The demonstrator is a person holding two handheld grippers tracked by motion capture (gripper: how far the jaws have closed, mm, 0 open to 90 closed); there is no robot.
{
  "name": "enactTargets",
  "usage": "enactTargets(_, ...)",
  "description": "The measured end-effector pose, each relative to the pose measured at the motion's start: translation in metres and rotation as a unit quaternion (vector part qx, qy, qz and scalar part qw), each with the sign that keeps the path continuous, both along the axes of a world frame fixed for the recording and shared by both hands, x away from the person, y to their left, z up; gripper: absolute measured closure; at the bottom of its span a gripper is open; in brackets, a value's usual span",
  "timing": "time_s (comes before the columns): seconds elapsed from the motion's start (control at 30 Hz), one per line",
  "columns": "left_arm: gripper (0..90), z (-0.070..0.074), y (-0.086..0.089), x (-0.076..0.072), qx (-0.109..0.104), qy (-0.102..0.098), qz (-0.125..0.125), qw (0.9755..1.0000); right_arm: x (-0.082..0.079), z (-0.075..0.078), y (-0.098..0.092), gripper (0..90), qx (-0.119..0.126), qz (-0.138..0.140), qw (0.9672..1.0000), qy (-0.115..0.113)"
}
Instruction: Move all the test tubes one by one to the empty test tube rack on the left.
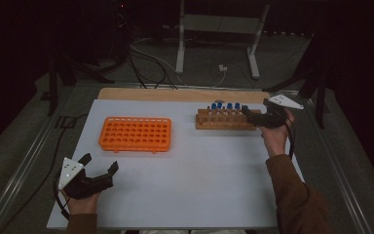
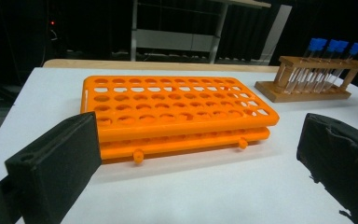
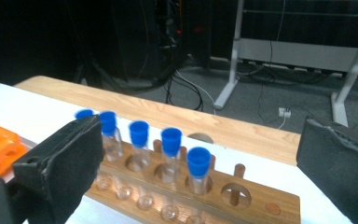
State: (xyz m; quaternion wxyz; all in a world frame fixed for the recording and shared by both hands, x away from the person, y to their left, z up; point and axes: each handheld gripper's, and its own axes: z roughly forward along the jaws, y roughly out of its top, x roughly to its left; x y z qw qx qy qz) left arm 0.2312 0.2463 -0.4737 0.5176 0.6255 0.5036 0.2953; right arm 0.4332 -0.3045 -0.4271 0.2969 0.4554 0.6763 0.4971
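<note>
The left claw (image 1: 99, 165) gapes wide over the white table (image 1: 185, 185), with the orange rack (image 2: 168, 109) just ahead of its jaws. The right claw (image 1: 246, 111), also spread wide, sits at the end of the wooden stand (image 3: 205, 196). Its own view shows five blue-capped tubes (image 3: 198, 170) there, one half hidden behind a jaw.

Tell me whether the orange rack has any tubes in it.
Empty. The orange rack shows open holes across its top in the left gripper view; the blue-capped tubes stand in the wooden rack.
</note>
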Motion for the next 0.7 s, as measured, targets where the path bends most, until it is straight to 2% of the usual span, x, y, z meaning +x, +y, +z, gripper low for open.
enactTargets(0.23,0.5,0.0,-0.001,0.001,-0.001,0.003,-0.005,1.0,0.013,-0.016,0.0,6.0,-0.012,-0.007,0.9995,0.03)
enactTargets(0.3,0.5,-0.001,-0.001,0.001,0.0,0.007,-0.007,0.9999,0.015,-0.02,0.0,9.0,-0.012,-0.006,0.9992,0.037)
enactTargets(0.33,0.5,-0.001,-0.001,0.002,0.001,0.01,-0.008,0.9999,0.018,-0.023,0.0,14.1,-0.011,-0.003,0.9989,0.045)
enactTargets(0.4,0.5,-0.002,-0.002,0.003,0.002,0.014,-0.009,0.9999,0.019,-0.025,0.0,16.4,-0.013,-0.003,0.9988,0.048)
enactTargets(0.5,0.5,-0.002,-0.003,0.003,0.002,0.016,-0.011,0.9998,0.022,-0.029,0.003,28.4,-0.028,-0.004,0.9981,0.055)
enactTargets(0.57,0.5,-0.002,-0.003,0.003,0.002,0.016,-0.012,0.9998,0.023,-0.031,0.005,41.2,-0.038,-0.014,0.9973,0.06)
enactTargets(0.6,0.5,-0.002,-0.003,0.003,0.002,0.018,-0.012,0.9998,0.026,-0.033,0.007,50.8,-0.047,-0.006,0.9966,0.067)
enactTargets(0.63,0.5,-0.002,-0.003,0.003,0.002,0.02,-0.013,0.9997,0.026,-0.033,0.007,50.8,-0.047,-0.006,0.9966,0.067)
enactTargets(0.7,0.5,-0.003,-0.003,0.004,0.001,0.022,-0.014,0.9997,0.027,-0.033,0.008,60.9,-0.052,-0.005,0.9967,0.062)
